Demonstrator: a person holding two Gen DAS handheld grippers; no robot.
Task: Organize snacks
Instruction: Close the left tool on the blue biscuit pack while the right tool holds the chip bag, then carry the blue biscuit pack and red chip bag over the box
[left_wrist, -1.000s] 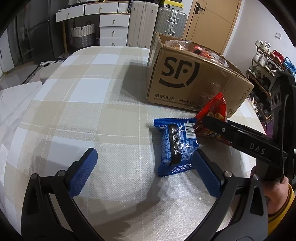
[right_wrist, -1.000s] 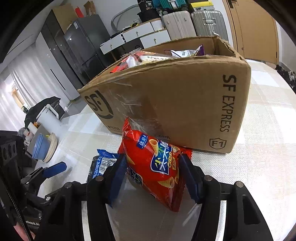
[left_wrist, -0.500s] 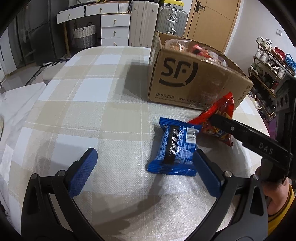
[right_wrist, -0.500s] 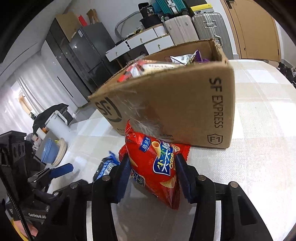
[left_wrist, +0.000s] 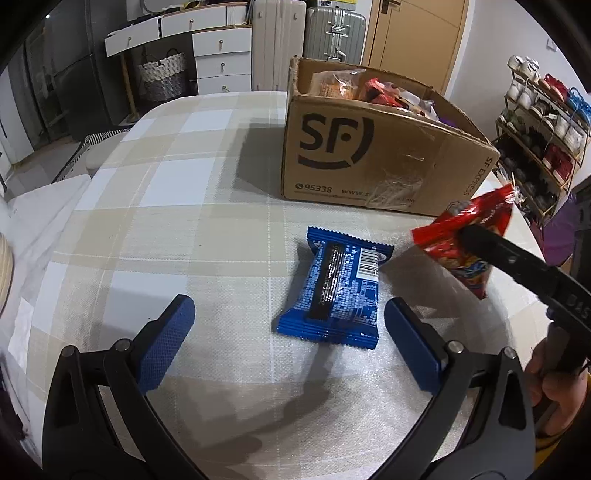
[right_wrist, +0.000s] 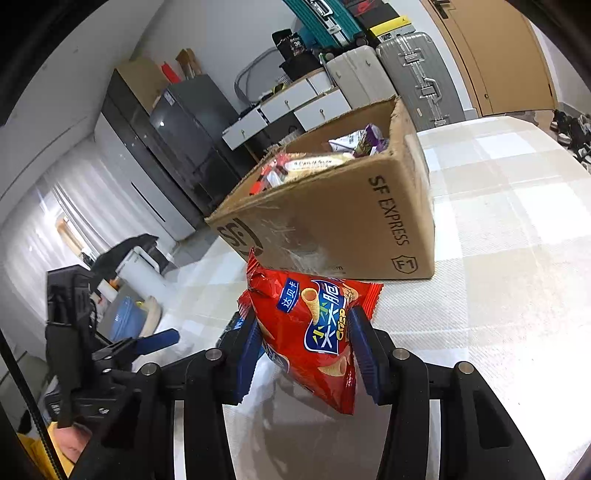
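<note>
Now the right gripper (right_wrist: 304, 347) clamps the red chip bag (right_wrist: 314, 332) near the box (right_wrist: 332, 225); the left gripper (left_wrist: 291, 332) gapes wide, empty, around the blue packet (left_wrist: 338, 291)

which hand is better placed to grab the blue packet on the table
Left. The left gripper is open with the blue packet lying between its fingers, while the right gripper is shut on the red crisp bag.

Two suitcases (left_wrist: 306, 33) stand beside white drawers (left_wrist: 218, 55); a shoe rack (left_wrist: 535, 122) stands right.
</note>
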